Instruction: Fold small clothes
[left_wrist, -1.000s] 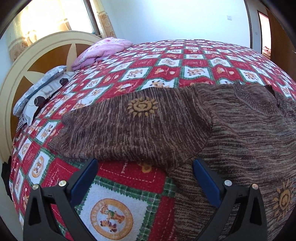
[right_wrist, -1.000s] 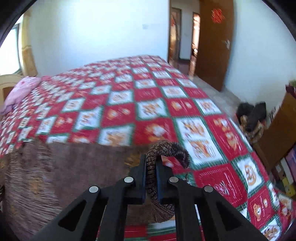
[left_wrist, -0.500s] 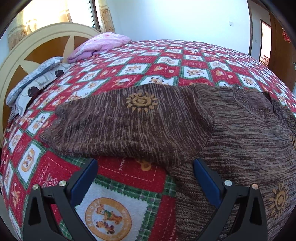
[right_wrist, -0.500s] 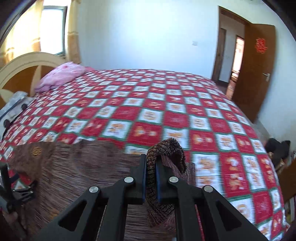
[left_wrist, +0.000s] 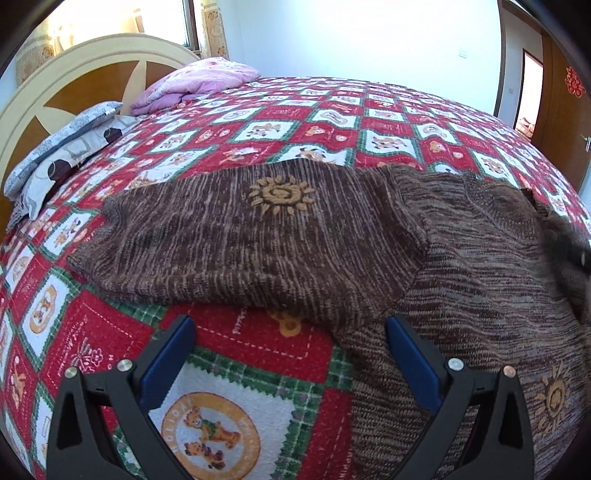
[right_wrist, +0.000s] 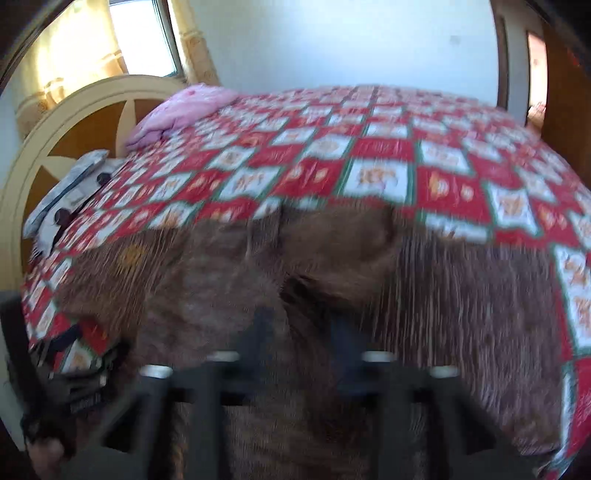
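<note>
Closest to the lens, the left gripper (left_wrist: 288, 360) hangs with its blue pads spread wide and nothing between them, just above the red-and-green teddy bedspread (left_wrist: 258, 376) at the near edge of the bed. The right gripper (right_wrist: 301, 343) is blurry, its jaws opening, with brown knit showing in the gap but not pinched.

Right past the fingers is the brown knit sweater (left_wrist: 480, 280), lying flat on the bedspread. Its long axis runs sideways across the left wrist view, with one sleeve (left_wrist: 229, 243) stretched out to the left toward the headboard (left_wrist: 74, 85) and the neck opening on the far edge.

Versus a second ago: the right gripper was clamped on a bunched-up sleeve out over the right side of the bed, and now it's swung back in over the sweater's body and is letting go. The left one has barely budged and stayed spread.

Farther back there's a grey patterned pillow (left_wrist: 62, 147) and a pink folded blanket (left_wrist: 199, 83) by the headboard, then the white wall and a brown door (left_wrist: 565, 96).
</note>
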